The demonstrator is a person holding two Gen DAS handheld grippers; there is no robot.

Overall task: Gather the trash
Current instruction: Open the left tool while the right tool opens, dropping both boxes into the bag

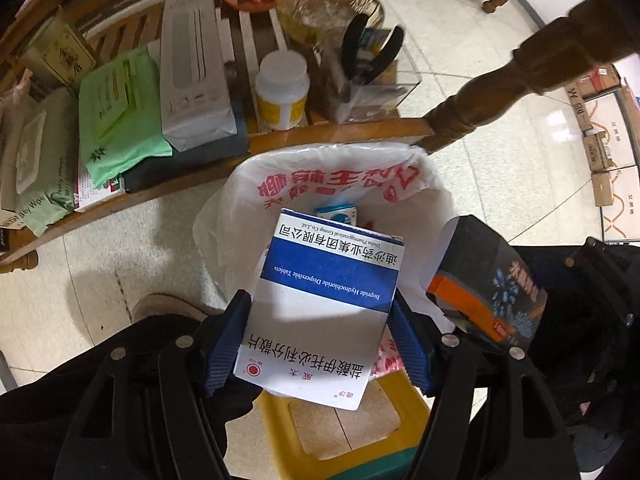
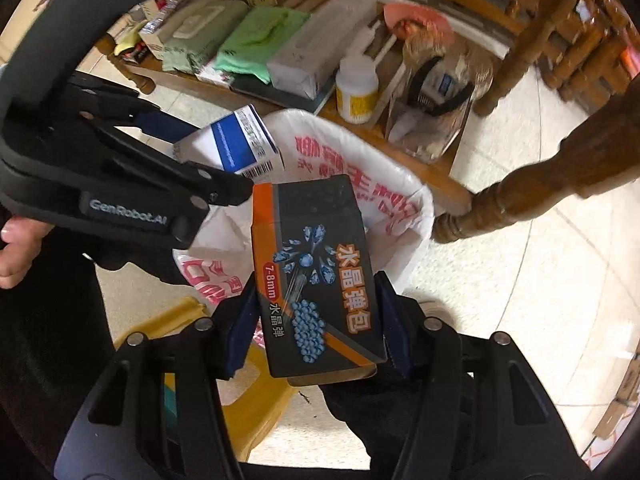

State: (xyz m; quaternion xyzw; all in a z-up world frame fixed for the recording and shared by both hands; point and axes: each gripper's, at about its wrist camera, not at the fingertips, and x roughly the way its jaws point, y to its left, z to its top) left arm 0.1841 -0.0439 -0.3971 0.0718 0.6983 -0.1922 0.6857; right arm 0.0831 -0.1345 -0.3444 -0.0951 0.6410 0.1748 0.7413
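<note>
My left gripper [image 1: 320, 340] is shut on a blue and white medicine box [image 1: 320, 304] and holds it over the open white trash bag [image 1: 336, 172] with red print. My right gripper [image 2: 316, 324] is shut on a dark grey and orange box [image 2: 316, 276] and holds it over the same bag [image 2: 404, 200]. The dark box also shows at the right of the left wrist view [image 1: 488, 280]. The medicine box [image 2: 236, 144] and the left gripper show at the left of the right wrist view. A small blue box [image 1: 336, 213] lies inside the bag.
A low wooden shelf [image 1: 332, 136] behind the bag holds a white pill bottle [image 1: 282, 92], green wipe packs [image 1: 120, 112], a long white box [image 1: 194, 68] and a clear container [image 1: 372, 80]. A turned wooden leg [image 1: 500, 88] stands right of the bag. A yellow stool [image 1: 344, 428] is below.
</note>
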